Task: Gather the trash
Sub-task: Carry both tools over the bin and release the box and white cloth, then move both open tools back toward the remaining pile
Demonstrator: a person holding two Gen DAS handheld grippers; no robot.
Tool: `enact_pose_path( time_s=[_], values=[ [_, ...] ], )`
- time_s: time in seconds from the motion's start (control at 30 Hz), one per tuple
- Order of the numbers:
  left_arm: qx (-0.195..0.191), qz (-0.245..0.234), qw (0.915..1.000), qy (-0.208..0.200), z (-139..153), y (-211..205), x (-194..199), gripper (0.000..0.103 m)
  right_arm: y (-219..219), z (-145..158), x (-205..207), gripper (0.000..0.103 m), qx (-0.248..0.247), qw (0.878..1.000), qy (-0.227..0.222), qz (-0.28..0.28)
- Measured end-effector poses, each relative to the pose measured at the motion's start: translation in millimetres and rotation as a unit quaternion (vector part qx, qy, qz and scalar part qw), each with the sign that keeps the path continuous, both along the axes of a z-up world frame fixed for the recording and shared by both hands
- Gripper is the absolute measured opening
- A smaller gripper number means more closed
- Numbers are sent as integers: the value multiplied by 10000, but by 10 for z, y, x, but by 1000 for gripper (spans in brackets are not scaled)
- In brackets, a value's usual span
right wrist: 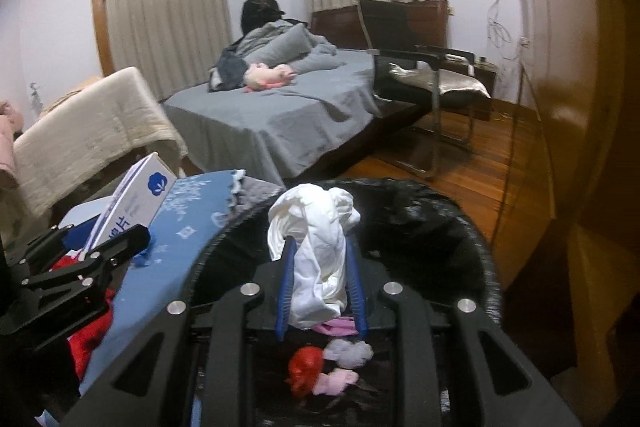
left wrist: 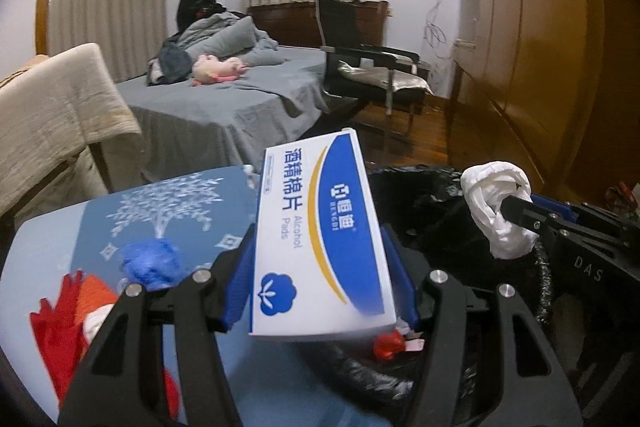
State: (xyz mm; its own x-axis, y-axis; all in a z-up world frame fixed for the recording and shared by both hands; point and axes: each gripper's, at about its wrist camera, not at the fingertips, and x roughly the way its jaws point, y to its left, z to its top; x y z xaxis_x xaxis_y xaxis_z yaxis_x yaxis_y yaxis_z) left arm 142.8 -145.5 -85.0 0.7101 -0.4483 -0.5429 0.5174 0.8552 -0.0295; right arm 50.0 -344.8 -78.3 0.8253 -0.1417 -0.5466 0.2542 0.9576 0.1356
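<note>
Over the black-lined round trash bin (right wrist: pixel 460 227), the right hand-held gripper (right wrist: pixel 322 287) clamps a crumpled white tissue wad (right wrist: pixel 316 251) between its blue finger pads (right wrist: pixel 287 287), the wad standing upright above the bin's opening. Down inside the bin lie a red crumpled scrap (right wrist: pixel 305 371), a grey fluffy wad (right wrist: pixel 352 351) and pale pink scraps (right wrist: pixel 336 381). Just beside the bin, the left hand-held gripper (left wrist: pixel 320 283) grips a white and blue cardboard box of alcohol pads (left wrist: pixel 320 243) between its blue pads, the box tilted and its lower corner reaching over the bin's rim (left wrist: pixel 400 171). From the left wrist view the white tissue wad (left wrist: pixel 496 211) shows at the right, pinched in the other gripper's black fingers above the bin. To the left of the bin a blue cloth with a white tree print (left wrist: pixel 160 211) covers the counter, and on it rest a crumpled blue wad (left wrist: pixel 150 263) and a red and orange item (left wrist: pixel 76 311), partly hidden behind the gripper body. Behind stand a bed with a grey sheet (right wrist: pixel 280 119), a pink plush toy (right wrist: pixel 268 75) on it, a black armchair with a silvery cushion (right wrist: pixel 436 75) and beige curtains (right wrist: pixel 168 7).
</note>
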Motion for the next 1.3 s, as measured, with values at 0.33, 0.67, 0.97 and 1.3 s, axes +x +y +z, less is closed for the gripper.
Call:
enact_pose_path(
  time_s=[0.33, 0.67, 0.97, 1.3],
  values=[
    [-180, -505, 9982, 282, -77, -409, 124, 59, -310, -67, -76, 29, -44, 9993, 102, -358],
    [-194, -429, 9986, 254, -91, -290, 142, 87, -312, -65, -115, 86, -299, 9977, 44, -614],
    [-71, 305, 9993, 185, -34, 369, 184, 92, -16, -63, 25, 97, -290, 9986, 70, -433],
    [58, 1427, 9897, -53, 30, 1327, 130, 92, 616, -131, 317, 97, -189, 9993, 135, 303]
  ],
)
